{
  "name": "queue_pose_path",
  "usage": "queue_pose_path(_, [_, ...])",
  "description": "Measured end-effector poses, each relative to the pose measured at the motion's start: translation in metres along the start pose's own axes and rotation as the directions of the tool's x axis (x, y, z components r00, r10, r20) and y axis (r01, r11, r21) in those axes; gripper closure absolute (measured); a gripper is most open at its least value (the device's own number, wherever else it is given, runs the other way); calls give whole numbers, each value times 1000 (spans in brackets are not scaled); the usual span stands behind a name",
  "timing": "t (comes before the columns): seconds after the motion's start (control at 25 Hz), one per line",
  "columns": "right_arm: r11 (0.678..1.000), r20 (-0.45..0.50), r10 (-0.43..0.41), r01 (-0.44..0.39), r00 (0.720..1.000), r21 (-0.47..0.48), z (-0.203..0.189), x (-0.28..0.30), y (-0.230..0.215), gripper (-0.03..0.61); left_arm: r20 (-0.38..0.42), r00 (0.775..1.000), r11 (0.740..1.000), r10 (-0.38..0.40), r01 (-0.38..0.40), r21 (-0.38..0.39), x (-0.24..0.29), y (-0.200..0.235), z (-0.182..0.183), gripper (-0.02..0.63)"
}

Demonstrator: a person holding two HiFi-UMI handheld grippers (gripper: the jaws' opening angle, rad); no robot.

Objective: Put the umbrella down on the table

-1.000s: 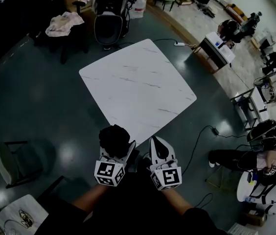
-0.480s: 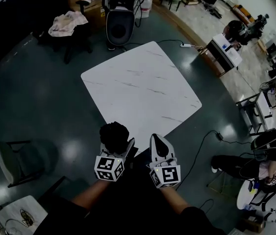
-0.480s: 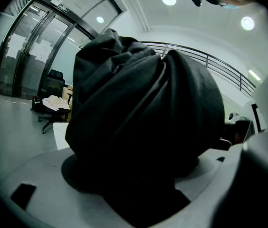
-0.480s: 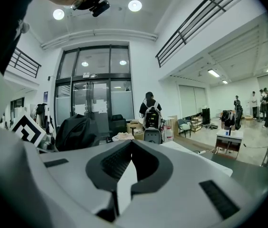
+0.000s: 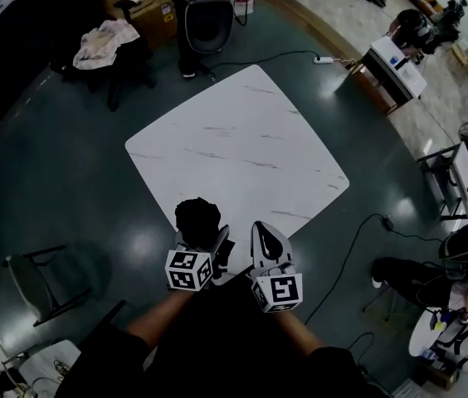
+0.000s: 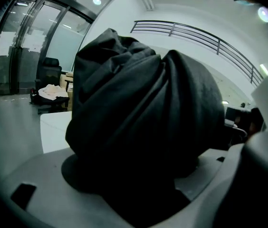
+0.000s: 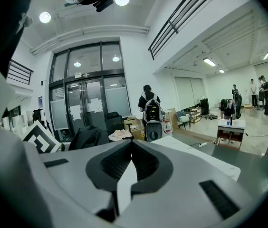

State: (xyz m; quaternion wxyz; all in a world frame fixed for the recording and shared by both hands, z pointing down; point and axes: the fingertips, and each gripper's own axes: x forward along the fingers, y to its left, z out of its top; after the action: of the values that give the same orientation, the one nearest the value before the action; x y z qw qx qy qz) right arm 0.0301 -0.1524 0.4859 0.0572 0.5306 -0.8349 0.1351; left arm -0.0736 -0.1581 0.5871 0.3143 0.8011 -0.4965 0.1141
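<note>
The left gripper holds the black folded umbrella. Its fingers squeeze the bunched cloth, which fills the left gripper view. I think the hold is tight so the umbrella does not slip while it is up in the air.

The right gripper holds nothing, and its fingers are pressed together. It sits just beside the left one, out of the way.

The umbrella is by the near edge of the white counter and is not lying on it yet. The counter top is bare, so there is lots of room. The umbrella should go down well past the edge, so it can't roll off onto the floor.
</note>
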Motion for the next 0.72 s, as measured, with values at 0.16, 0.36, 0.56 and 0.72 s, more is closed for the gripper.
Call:
queue_pose_path(0.16, [998, -18, 15, -14, 1000, 54, -9, 24, -27, 563, -79, 997, 1000, 15, -15, -1, 48, 6, -9, 235])
queue_pose_path(0.36, [996, -46, 29, -25, 999, 83, -21, 49, -60, 561, -187, 982, 999, 38, -36, 17, 102, 16, -29, 235])
queue_pose_path(0.56, [994, -64, 8, -1, 998, 108, -28, 75, -100, 563, -327, 944, 999, 51, -49, 15, 146, 26, -63, 235])
queue_pose_path(0.72, [990, -96, 28, -14, 995, 137, -37, 90, -110, 563, -365, 928, 997, 77, -74, 25, 165, 34, -74, 235])
